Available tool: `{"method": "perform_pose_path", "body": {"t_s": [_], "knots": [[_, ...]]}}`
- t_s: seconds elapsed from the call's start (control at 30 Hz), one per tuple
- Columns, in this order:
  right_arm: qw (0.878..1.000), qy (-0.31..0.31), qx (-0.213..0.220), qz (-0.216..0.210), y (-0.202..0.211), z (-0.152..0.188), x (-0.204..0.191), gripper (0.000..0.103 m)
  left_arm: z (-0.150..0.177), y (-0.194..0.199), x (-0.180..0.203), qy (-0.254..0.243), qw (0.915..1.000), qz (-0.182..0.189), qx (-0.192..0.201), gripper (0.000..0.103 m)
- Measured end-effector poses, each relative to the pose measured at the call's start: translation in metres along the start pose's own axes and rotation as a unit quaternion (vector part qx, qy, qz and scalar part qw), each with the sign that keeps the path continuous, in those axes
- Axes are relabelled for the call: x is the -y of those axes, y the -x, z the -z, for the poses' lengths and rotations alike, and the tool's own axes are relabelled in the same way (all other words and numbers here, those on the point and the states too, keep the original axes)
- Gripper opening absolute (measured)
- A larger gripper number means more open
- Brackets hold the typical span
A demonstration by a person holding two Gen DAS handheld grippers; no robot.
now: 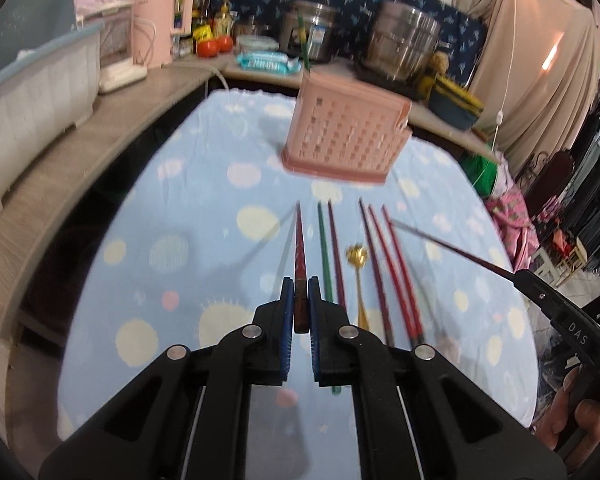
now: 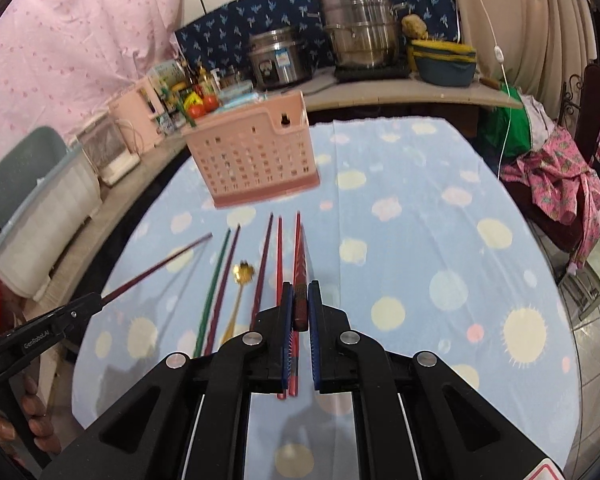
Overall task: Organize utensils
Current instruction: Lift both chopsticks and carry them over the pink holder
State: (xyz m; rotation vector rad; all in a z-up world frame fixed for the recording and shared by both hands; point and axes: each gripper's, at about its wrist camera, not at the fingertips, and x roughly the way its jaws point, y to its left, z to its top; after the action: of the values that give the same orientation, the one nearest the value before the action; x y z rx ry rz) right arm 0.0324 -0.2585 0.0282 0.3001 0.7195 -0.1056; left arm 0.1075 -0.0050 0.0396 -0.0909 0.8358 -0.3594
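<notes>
My left gripper (image 1: 299,307) is shut on a dark red chopstick (image 1: 300,248) and holds it above the table, pointing at the pink perforated basket (image 1: 346,136). My right gripper (image 2: 299,307) is shut on another red chopstick (image 2: 300,264), also lifted. On the blue dotted cloth lie a green chopstick (image 1: 324,256), several maroon and red chopsticks (image 1: 392,264) and a gold spoon (image 1: 358,258). In the right wrist view the basket (image 2: 256,156) stands ahead to the left, with the green chopstick (image 2: 214,288) and the spoon (image 2: 242,276) left of my fingers.
A wooden counter (image 1: 100,128) runs along the left and back with a grey-white bin (image 1: 32,80), a pink appliance (image 1: 162,28), tomatoes and steel pots (image 2: 358,28). Clothes (image 2: 556,176) hang at the right table edge.
</notes>
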Motion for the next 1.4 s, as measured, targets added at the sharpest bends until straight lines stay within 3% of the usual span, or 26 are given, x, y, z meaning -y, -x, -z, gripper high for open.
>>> {"method": "perform_pose_path", "body": {"t_s": [0.57,0.97,1.23,1.4], "knots": [[0.995,-0.023,0.095,-0.027,0.024,-0.103,0.013,0.007,-0.108,0.021,0.014,-0.019,0.9947,-0.003,0.101,0.007],[0.981,-0.034,0.179,-0.063,0.028,-0.203,0.003,0.007,-0.212,0.038,0.044,-0.035,0.9791,0.012,0.200,0.007],[0.973,-0.028,0.217,-0.079,0.007,-0.269,-0.019,0.007,-0.272,0.030,0.060,-0.042,0.9671,0.009,0.251,0.007],[0.976,-0.027,0.205,-0.071,-0.031,-0.287,-0.026,0.007,-0.285,0.000,0.057,-0.039,0.9711,0.006,0.235,0.007]]}}
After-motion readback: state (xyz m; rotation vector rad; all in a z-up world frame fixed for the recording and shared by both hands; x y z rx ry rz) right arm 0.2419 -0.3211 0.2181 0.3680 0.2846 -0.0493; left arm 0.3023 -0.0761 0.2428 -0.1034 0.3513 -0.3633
